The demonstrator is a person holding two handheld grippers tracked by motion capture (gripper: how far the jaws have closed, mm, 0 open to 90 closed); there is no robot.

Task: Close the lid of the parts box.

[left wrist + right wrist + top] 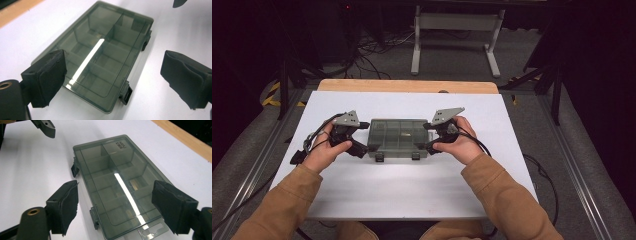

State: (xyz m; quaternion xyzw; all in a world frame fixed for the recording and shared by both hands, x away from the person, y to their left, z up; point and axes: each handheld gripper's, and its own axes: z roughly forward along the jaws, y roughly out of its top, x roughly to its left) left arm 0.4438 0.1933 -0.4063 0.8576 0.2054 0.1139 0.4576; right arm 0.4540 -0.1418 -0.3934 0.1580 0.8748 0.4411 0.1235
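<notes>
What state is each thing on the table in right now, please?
Compartment box: lid closed, lying flat on the table, both front latches down.
Left tool: open, jaws either side of the box's end, not touching.
Right tool: open, jaws astride the opposite end.

The embossed mark on the box lid [121, 145] is too small to read.

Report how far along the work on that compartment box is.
Done: the box lies flat on the white table, its lid down and both latches apparently fastened. In hand: the left gripper and right gripper sit open at opposite ends of it, gripping nothing. Left: probably the whole handling of the box, perhaps unlatching or lifting.
</notes>
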